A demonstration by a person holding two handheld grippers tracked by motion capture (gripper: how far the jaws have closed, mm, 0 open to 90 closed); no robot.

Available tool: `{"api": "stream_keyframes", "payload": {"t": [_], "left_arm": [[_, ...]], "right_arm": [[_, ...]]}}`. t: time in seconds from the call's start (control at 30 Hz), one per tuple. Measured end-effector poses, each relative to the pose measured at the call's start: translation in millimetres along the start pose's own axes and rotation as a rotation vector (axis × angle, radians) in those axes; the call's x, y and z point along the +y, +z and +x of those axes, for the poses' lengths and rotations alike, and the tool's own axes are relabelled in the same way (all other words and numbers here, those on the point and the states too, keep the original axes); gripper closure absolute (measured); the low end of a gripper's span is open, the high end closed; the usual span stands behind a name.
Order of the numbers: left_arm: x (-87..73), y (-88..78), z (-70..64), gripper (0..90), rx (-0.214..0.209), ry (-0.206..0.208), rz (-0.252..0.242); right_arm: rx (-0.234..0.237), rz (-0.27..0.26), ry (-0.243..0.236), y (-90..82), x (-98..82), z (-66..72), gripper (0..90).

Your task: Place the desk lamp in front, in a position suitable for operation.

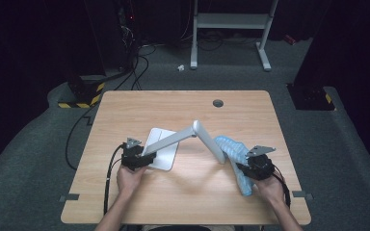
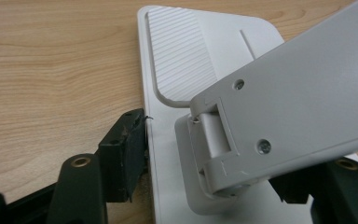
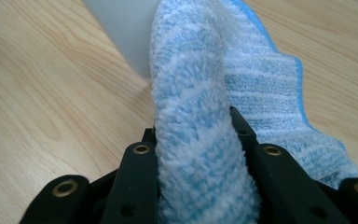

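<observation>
A white folding desk lamp stands on the wooden table, its flat base left of centre and its jointed arm rising to the right, then folding down. My left gripper is at the base's near corner. Its jaws straddle the hinge block; the left pad lies by the base's edge, apart from the block, and the other pad is hidden under the arm. A blue and white striped cloth lies against the lamp's lowered end. My right gripper is shut on a fold of it.
A round cable hole sits near the table's far edge. Beyond the table a white metal stand and black cables rest on the grey floor. Bare wood lies behind the lamp and along the front edge.
</observation>
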State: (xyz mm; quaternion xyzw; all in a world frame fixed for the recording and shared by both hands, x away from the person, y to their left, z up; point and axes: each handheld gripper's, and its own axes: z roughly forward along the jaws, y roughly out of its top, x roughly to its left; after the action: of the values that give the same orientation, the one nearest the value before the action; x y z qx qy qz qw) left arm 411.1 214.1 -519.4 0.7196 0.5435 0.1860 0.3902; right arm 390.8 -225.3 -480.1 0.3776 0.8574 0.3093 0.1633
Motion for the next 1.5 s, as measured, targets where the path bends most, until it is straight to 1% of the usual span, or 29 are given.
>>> {"api": "stream_keyframes", "payload": {"t": [0.07,0.1,0.13,0.2,0.27,0.37,0.4,0.43,0.47,0.53,0.63,0.67,0.73,0.77,0.8,0.83,0.9,0.97,1.0,1.07,1.2,1.23,1.27,1.3,1.33,1.37,1.4,1.47,1.5], "left_arm": [[3.4,-0.2,-1.3,37.4,0.013,0.013,0.021],[3.4,-0.2,-1.3,37.8,0.013,0.013,0.021],[7.0,-0.1,-5.0,38.5,0.038,0.030,0.040],[7.6,-0.3,-6.6,39.3,0.050,0.036,0.043],[7.6,-0.2,-7.6,39.9,0.064,0.035,0.039],[8.0,1.2,-8.2,41.0,0.080,0.030,0.028],[8.0,1.2,-8.2,41.4,0.080,0.030,0.028],[8.6,2.3,-7.0,41.8,0.089,0.021,0.021],[8.8,2.9,-6.2,42.0,0.094,0.006,0.018],[9.4,3.7,-3.9,42.1,0.099,-0.016,0.016],[10.0,4.5,-3.4,42.5,0.109,-0.026,0.013],[10.6,4.9,-3.9,42.7,0.121,-0.026,0.012],[12.2,5.8,-4.6,43.1,0.135,-0.023,0.015],[12.2,5.8,-4.6,43.3,0.135,-0.023,0.015],[14.1,7.0,-5.3,43.3,0.146,-0.024,0.018],[17.1,8.9,-5.2,43.5,0.156,-0.023,0.027],[19.7,11.2,-5.0,43.6,0.164,-0.025,0.030],[20.5,12.3,-5.2,43.6,0.167,-0.029,0.028],[21.4,13.7,-6.5,43.6,0.175,-0.037,0.028],[21.4,14.0,-7.9,43.6,0.183,-0.039,0.028],[21.7,13.6,-10.3,43.9,0.192,-0.029,0.031],[21.5,12.6,-13.0,44.3,0.194,-0.013,0.037],[21.5,12.6,-13.0,44.4,0.194,-0.013,0.037],[20.8,10.8,-15.9,44.6,0.190,0.002,0.047],[20.8,10.8,-15.9,44.6,0.190,0.002,0.047],[19.0,8.3,-18.9,44.5,0.180,0.019,0.054],[19.0,8.3,-18.9,44.5,0.180,0.019,0.054],[16.0,3.9,-23.6,44.4,0.160,0.041,0.067],[16.0,3.9,-23.6,44.5,0.160,0.041,0.067]], "right_arm": [[0.025,0.008,-0.028,4.2,4.1,6.5,71.1],[0.025,0.008,-0.028,4.2,4.1,6.5,71.1],[0.034,0.025,-0.048,8.8,5.7,17.4,71.1],[0.014,0.036,-0.053,9.9,4.6,24.5,71.2],[-0.004,0.043,-0.037,8.1,2.3,26.5,71.4],[-0.061,0.062,-0.020,4.1,-3.2,23.3,71.4],[-0.061,0.062,-0.020,4.1,-3.2,23.3,71.4],[-0.095,0.075,0.006,0.4,-6.6,15.8,71.4],[-0.111,0.078,0.018,-1.3,-8.4,11.8,71.4],[-0.126,0.084,0.043,-5.5,-12.4,6.8,71.4],[-0.126,0.088,0.042,-10.2,-17.0,7.9,71.4],[-0.107,0.088,0.013,-16.6,-22.2,15.1,71.2],[-0.075,0.083,-0.015,-21.7,-26.3,23.1,71.2],[-0.075,0.083,-0.015,-21.7,-26.3,23.1,71.2],[-0.055,0.079,-0.026,-24.1,-28.3,28.6,71.2],[-0.017,0.073,-0.056,-26.3,-30.7,39.8,71.2],[0.008,0.085,-0.094,-25.0,-30.1,53.1,71.0],[0.019,0.085,-0.103,-23.9,-28.9,56.7,70.9],[0.046,0.080,-0.111,-19.6,-24.1,65.2,70.7],[0.050,0.078,-0.125,-13.6,-18.5,69.1,70.1],[0.065,0.067,-0.109,-0.2,-7.1,70.5,69.9],[0.075,0.057,-0.082,10.9,2.5,67.3,69.8],[0.075,0.057,-0.082,10.9,2.5,67.3,69.8],[0.074,0.048,-0.054,19.9,10.7,62.8,69.8],[0.074,0.048,-0.054,19.9,10.7,62.8,69.8],[0.056,0.035,-0.039,25.8,16.9,58.8,69.9],[0.056,0.035,-0.039,25.8,16.9,58.8,69.9],[0.037,0.017,-0.004,33.4,24.0,50.7,69.9],[0.037,0.017,-0.004,33.4,24.0,50.7,69.9]]}}
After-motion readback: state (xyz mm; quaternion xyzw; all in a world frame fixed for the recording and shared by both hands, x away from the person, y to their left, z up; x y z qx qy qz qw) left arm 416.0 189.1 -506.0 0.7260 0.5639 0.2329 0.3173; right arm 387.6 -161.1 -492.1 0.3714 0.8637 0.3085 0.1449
